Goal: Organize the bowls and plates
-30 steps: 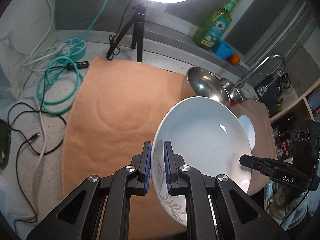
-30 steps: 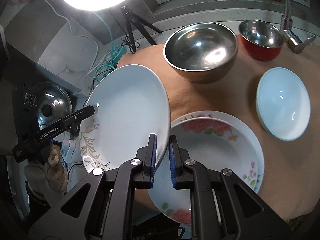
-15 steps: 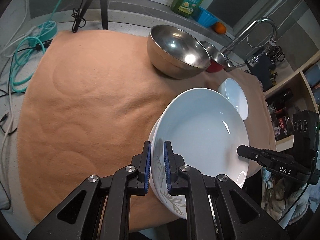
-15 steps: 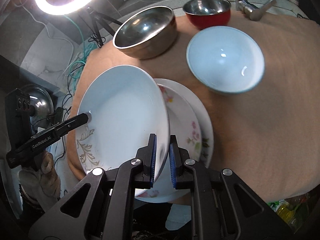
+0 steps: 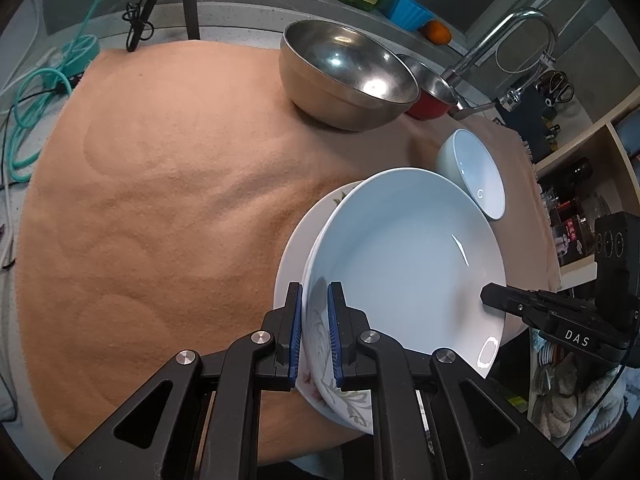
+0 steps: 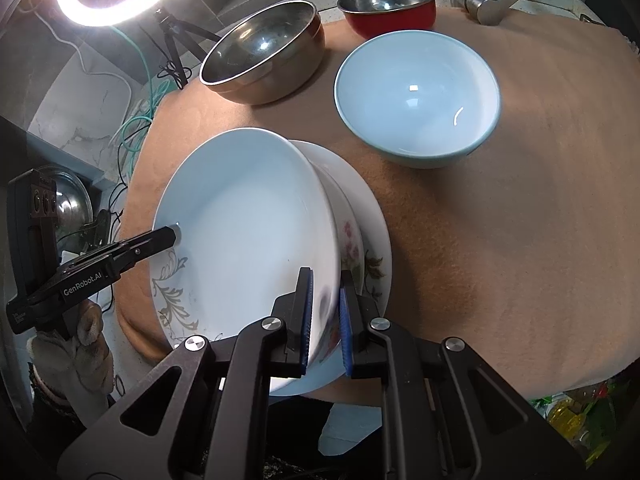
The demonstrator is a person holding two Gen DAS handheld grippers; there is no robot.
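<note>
Both hand-held grippers, left [image 5: 313,334] and right [image 6: 325,320], clamp opposite rims of the white plate [image 6: 248,232], tilted just above the flowered plate [image 6: 370,248] at the bench's near edge.

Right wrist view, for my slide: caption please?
Both grippers hold a white plate over a floral plate, bowls behind.

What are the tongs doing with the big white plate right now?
Left tongs and right tongs both shut on white plate rim. Plate tilted over flowered plate on the cloth. Pale blue bowl close beside; path clear.
</note>
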